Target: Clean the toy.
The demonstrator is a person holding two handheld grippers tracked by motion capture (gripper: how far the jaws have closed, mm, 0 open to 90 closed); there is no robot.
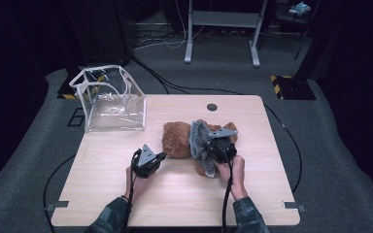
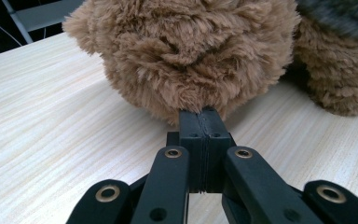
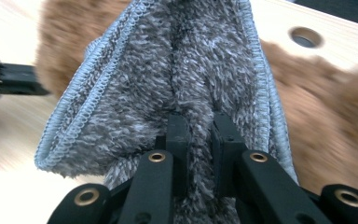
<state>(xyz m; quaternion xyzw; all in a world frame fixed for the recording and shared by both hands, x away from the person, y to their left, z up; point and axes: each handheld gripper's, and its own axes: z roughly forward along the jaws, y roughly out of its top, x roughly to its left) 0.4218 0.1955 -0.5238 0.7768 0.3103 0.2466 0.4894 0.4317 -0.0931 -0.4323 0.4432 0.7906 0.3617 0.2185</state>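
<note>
no readable text, labels or signs

a lab: black curtains (image 1: 24, 58), floor cables (image 1: 160, 41), lone table (image 1: 107, 160).

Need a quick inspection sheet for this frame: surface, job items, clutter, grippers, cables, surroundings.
Surface: light wooden table, round hole near far edge.
Job's things: brown plush toy lying mid-table; grey fluffy cloth draped over it.
Clutter: clear plastic bag, white trim, standing open at far left corner.
Grippers: left gripper shut, pinching the toy's fur; right gripper shut on the cloth.
Cables: gripper cables run back along the forearms; black cables on the floor.
Surroundings: grey carpet, metal stand behind.
</note>
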